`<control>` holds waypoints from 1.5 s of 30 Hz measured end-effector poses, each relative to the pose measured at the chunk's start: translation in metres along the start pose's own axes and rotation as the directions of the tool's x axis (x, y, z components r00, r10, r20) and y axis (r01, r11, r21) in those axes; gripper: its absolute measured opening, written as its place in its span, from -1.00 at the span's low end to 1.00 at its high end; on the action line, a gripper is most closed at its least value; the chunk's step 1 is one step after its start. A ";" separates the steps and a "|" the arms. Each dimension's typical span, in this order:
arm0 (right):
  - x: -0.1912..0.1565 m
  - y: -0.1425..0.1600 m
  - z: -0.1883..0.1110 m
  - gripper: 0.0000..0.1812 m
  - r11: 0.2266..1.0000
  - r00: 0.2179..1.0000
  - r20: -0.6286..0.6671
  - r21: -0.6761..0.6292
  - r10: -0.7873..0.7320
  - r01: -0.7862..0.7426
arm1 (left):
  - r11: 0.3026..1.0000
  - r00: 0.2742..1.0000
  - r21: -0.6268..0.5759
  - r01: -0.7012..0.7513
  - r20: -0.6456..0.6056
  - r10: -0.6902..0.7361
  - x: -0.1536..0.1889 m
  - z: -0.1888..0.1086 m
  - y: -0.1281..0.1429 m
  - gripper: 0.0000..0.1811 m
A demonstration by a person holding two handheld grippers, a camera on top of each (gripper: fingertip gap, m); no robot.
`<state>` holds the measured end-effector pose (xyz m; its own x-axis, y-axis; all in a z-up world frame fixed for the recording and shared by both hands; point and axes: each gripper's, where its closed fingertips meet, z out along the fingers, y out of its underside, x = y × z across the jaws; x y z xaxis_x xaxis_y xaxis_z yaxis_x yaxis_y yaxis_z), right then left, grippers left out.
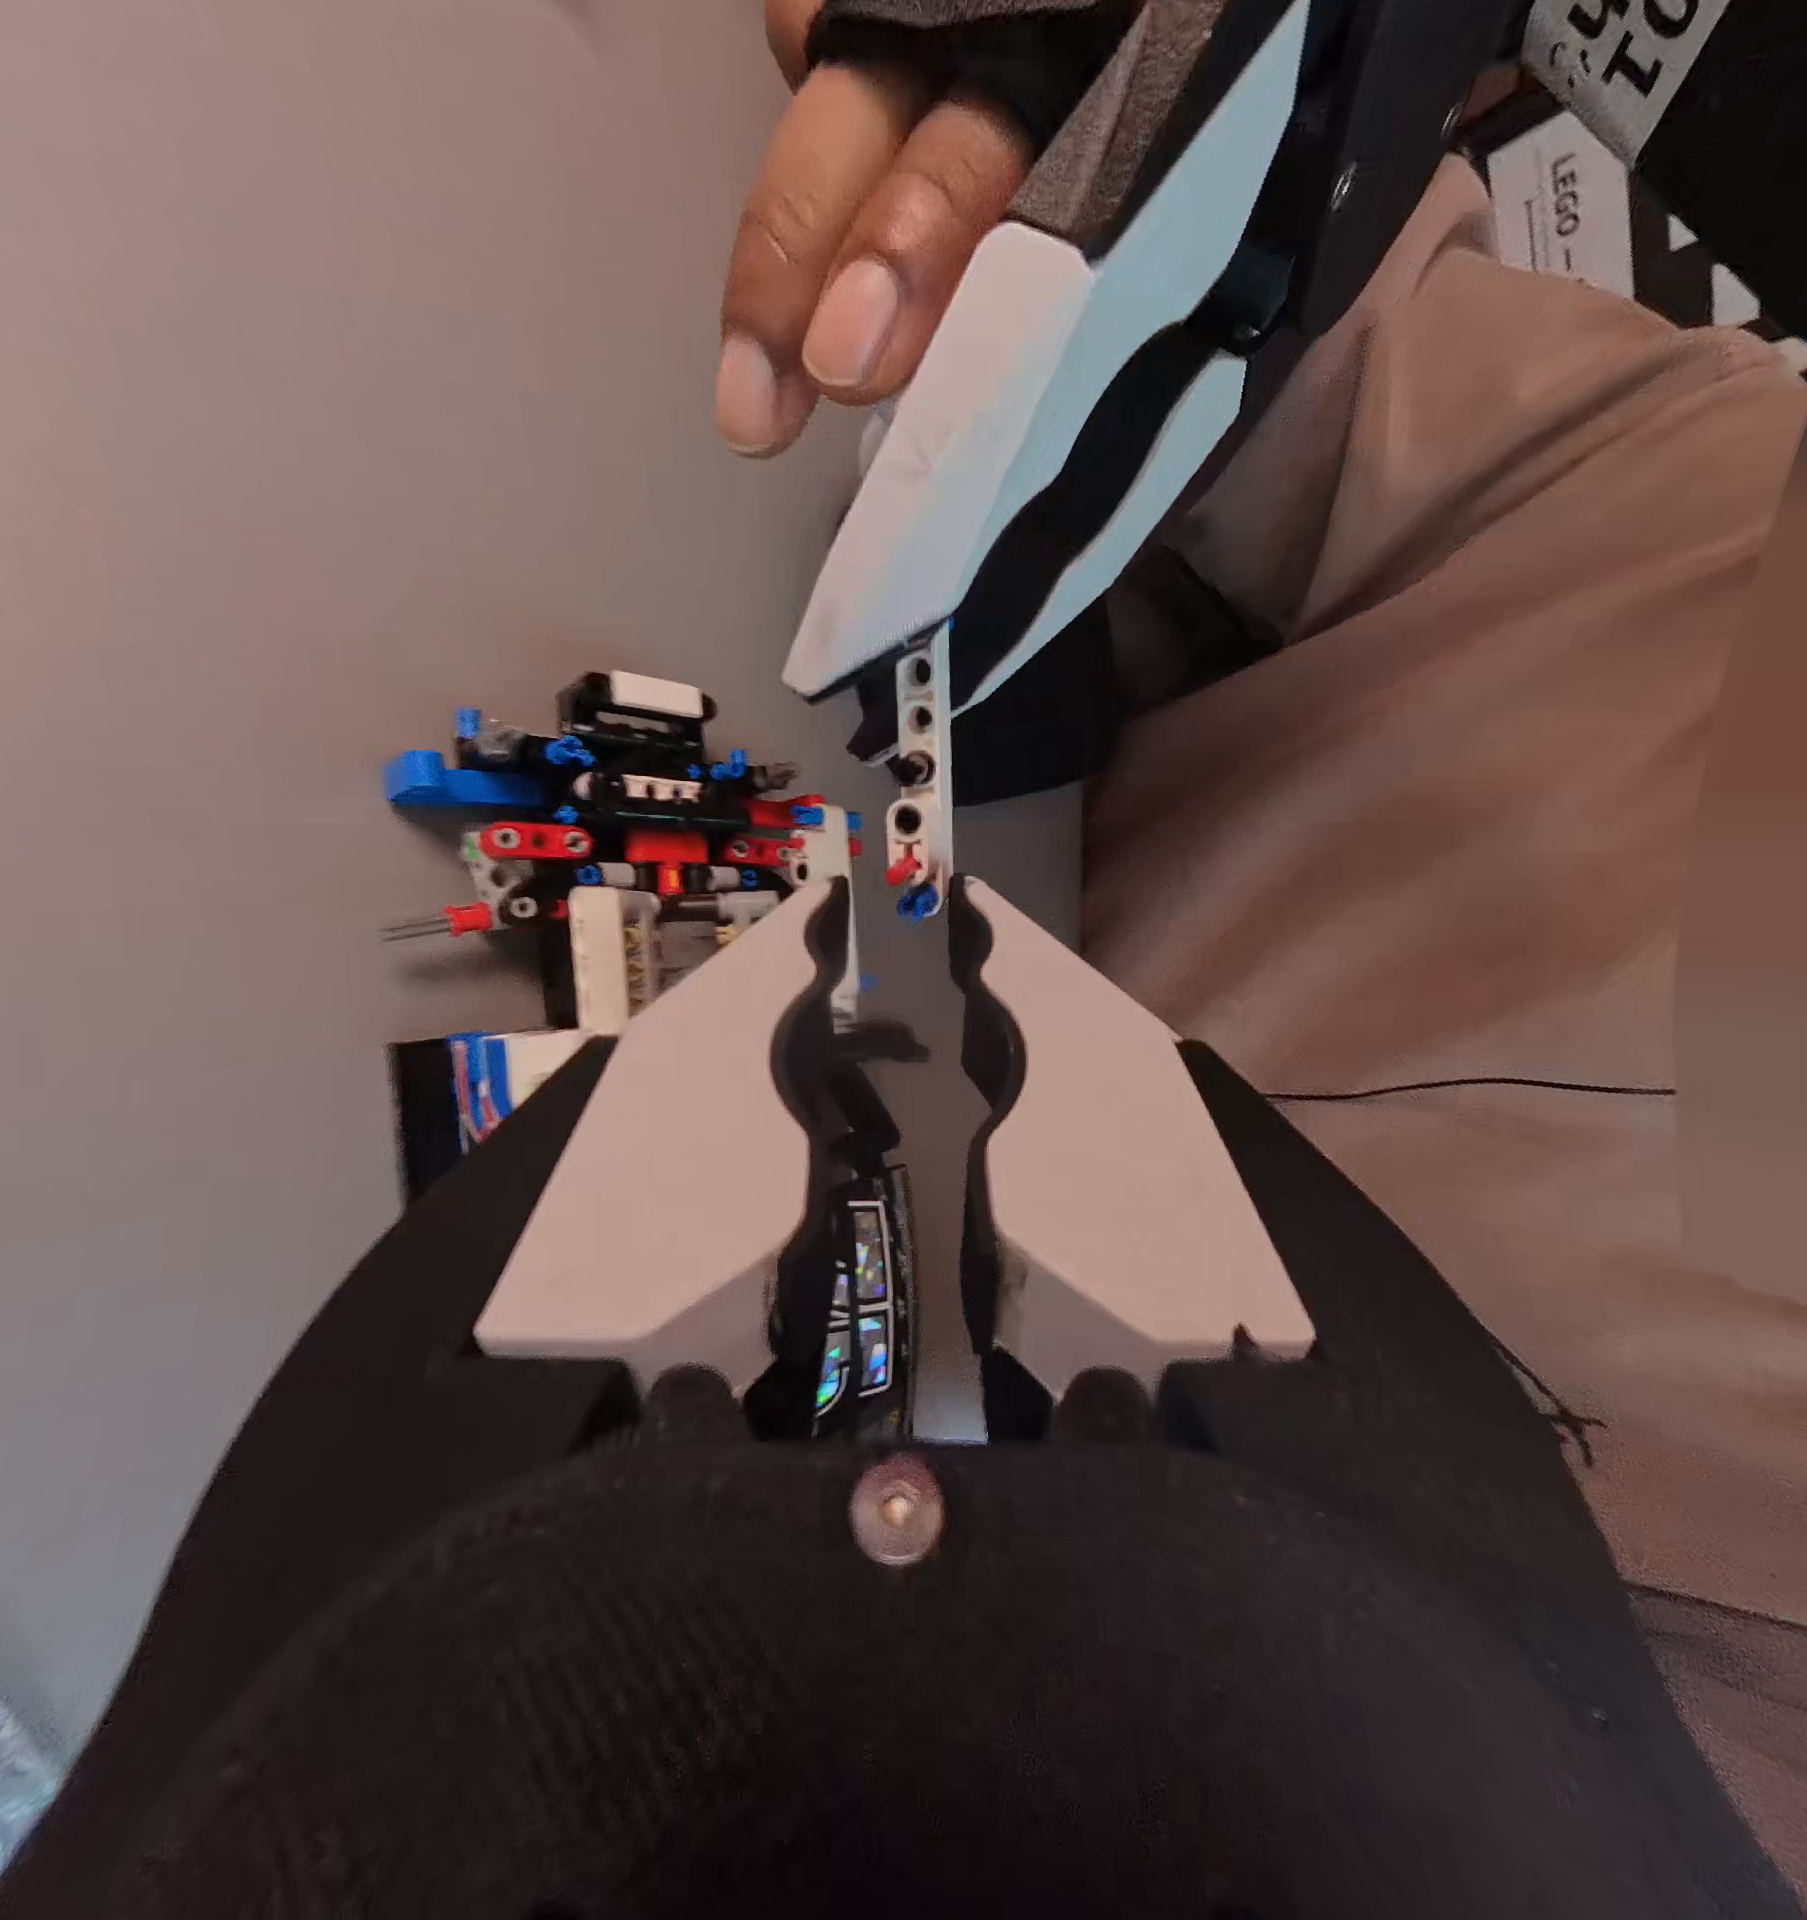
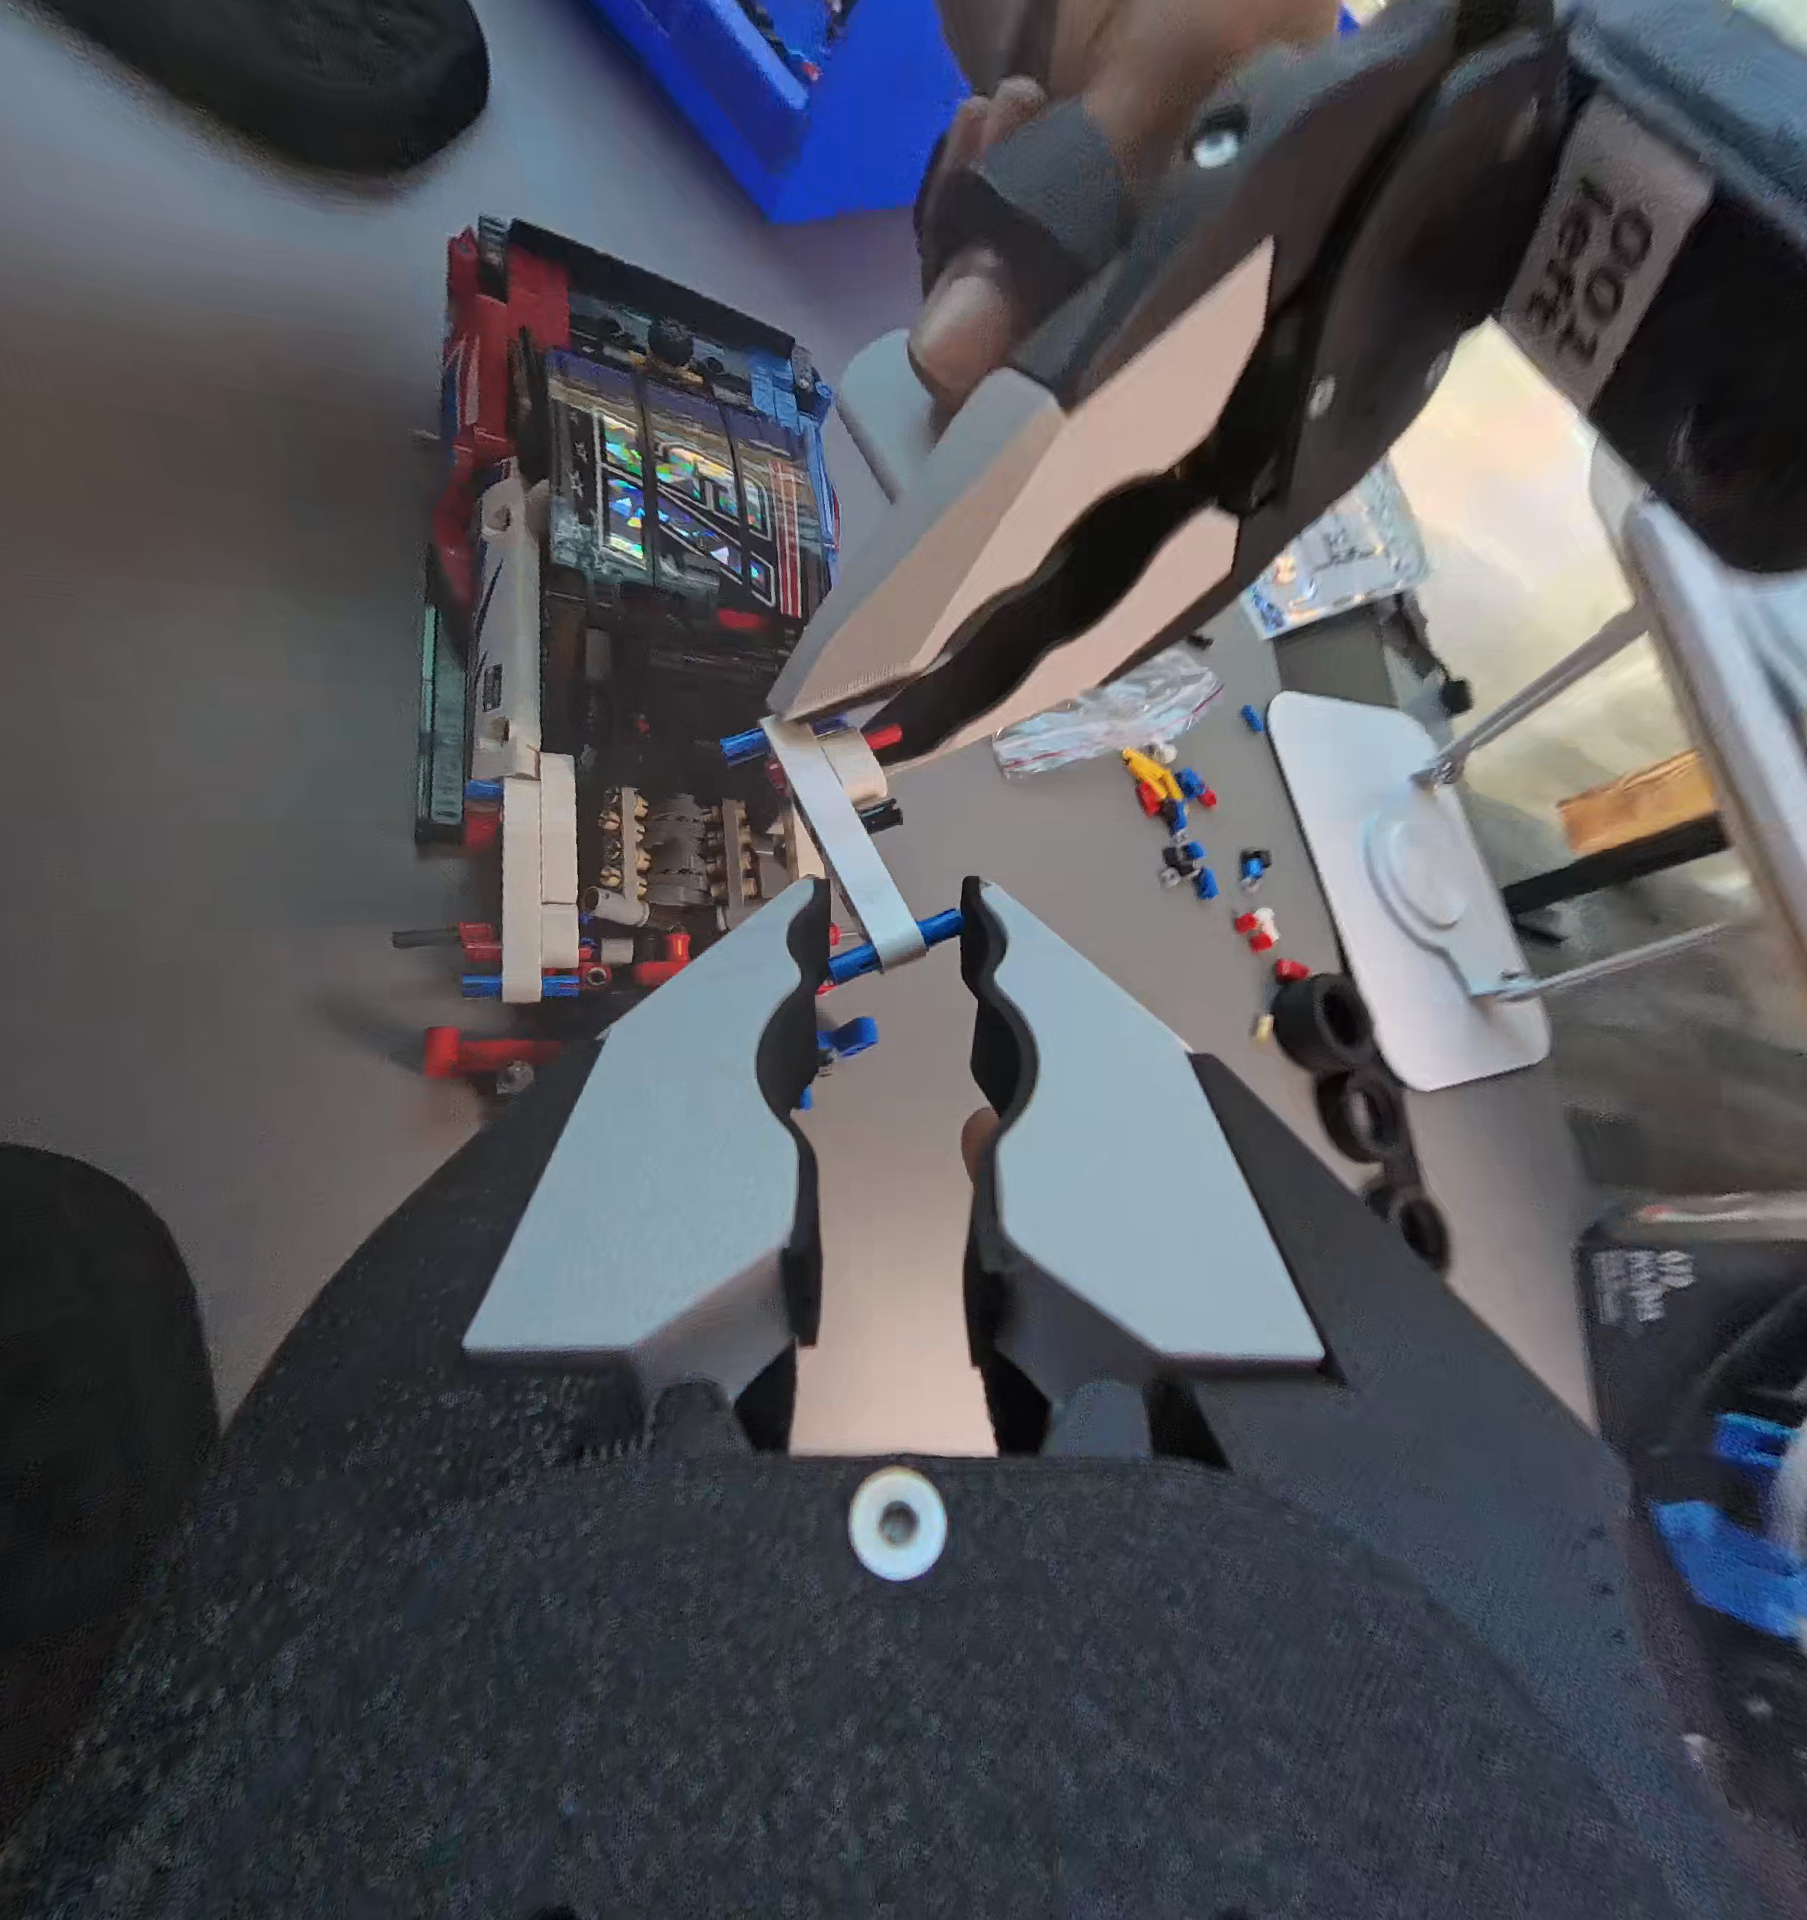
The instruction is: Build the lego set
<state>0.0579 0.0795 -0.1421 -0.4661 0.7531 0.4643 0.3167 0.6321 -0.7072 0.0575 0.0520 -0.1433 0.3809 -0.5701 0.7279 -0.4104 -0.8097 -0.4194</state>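
Right wrist view, closest in: right gripper (image 2: 894,894) has a narrow gap. The near end of the white beam (image 2: 859,862) sits between its tips. A blue pin (image 2: 938,924) through that end spans the gap and meets the right-hand finger. From the left wrist view the right gripper is closed over that end of the beam, so I read it as gripped.

Left gripper (image 1: 901,888): gap also narrow. The beam's other end, with one red and one blue pin, sits just at its tips. From the right wrist view the left gripper's tips cover that end. I can't tell whether the pads actually pinch it.

So the beam hangs in the air between the two grippers, above the grey table (image 2: 203,623), tilted. A black pin sticks out of it mid-length.

Through the left gripper's gap, low down, I see a black panel with a foil sticker (image 1: 863,1278). Can't tell what it belongs to.

A hand (image 1: 857,260) shows beside the right gripper, fingers extended.

Next out: the partly built lego car (image 2: 660,623) lies on the table just left of the beam, apart from it. It has a foil-stickered black roof, red, white and blue sides, and engine parts exposed at the near end.

To the right: loose small pieces (image 2: 1190,821), black tyres (image 2: 1335,1023) and a clear plastic bag (image 2: 1107,717).

Farther right there's a white stand base (image 2: 1398,883). At the far edge, a blue box (image 2: 774,104).
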 end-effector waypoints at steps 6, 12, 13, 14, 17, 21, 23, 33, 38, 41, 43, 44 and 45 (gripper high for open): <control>-0.018 0.040 0.019 -0.75 0.946 0.945 0.059 -0.042 0.323 -0.320 | 0.991 0.968 0.109 -0.072 0.247 0.043 -0.040 -0.021 0.006 -0.75; -0.028 0.045 0.037 -0.75 0.911 0.910 0.066 -0.079 0.410 -0.405 | 0.991 0.953 0.119 -0.063 0.303 0.024 -0.051 -0.019 0.017 -0.76; -0.029 0.044 0.039 -0.75 0.906 0.905 0.068 -0.074 0.421 -0.416 | 0.992 0.950 0.110 -0.062 0.311 0.025 -0.053 -0.018 0.018 -0.76; -0.030 0.043 0.040 -0.75 0.902 0.901 0.064 -0.074 0.429 -0.425 | 0.993 0.946 0.101 -0.065 0.322 0.029 -0.055 -0.017 0.019 -0.76; -0.033 0.045 0.044 -0.75 0.898 0.898 0.055 -0.080 0.437 -0.432 | 0.995 0.940 0.078 -0.070 0.338 0.039 -0.058 -0.012 0.021 -0.76; -0.034 0.044 0.047 -0.75 0.891 0.891 0.051 -0.077 0.451 -0.447 | 0.994 0.937 0.068 -0.084 0.344 0.055 -0.058 -0.007 0.020 -0.77; -0.034 0.047 0.048 -0.75 0.888 0.888 0.041 -0.085 0.457 -0.453 | 0.994 0.935 0.064 -0.090 0.348 0.063 -0.058 -0.006 0.019 -0.78; -0.015 0.034 0.033 -0.75 0.899 0.899 -0.025 0.014 0.438 -0.438 | 0.981 0.907 -0.004 -0.192 0.380 0.179 -0.047 0.002 0.015 -0.88; -0.004 0.031 0.022 -0.74 0.946 0.939 -0.128 0.000 0.320 -0.323 | 0.970 0.874 -0.037 -0.241 0.426 0.233 -0.043 0.005 0.008 -0.84; -0.001 0.027 0.018 -0.74 0.966 0.950 -0.179 -0.006 0.254 -0.260 | 0.962 0.850 -0.055 -0.268 0.456 0.263 -0.044 0.005 0.005 -0.85; -0.001 0.024 0.016 -0.74 0.975 0.958 -0.188 0.010 0.219 -0.221 | 0.959 0.839 -0.046 -0.279 0.475 0.267 -0.045 0.005 0.003 -0.86; -0.001 0.022 0.015 -0.75 0.981 0.962 -0.194 0.027 0.194 -0.193 | 0.959 0.837 -0.040 -0.279 0.480 0.263 -0.045 0.005 0.002 -0.88; -0.001 0.019 0.014 -0.81 0.988 0.967 -0.203 0.043 0.157 -0.151 | 0.960 0.833 -0.029 -0.278 0.490 0.256 -0.046 0.004 0.001 -0.89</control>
<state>0.0528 0.0883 -0.1632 -0.2337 0.8639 0.4461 0.3476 0.5028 -0.7915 0.0430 0.0766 -0.1793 0.6187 -0.7503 0.2331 -0.5242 -0.6152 -0.5888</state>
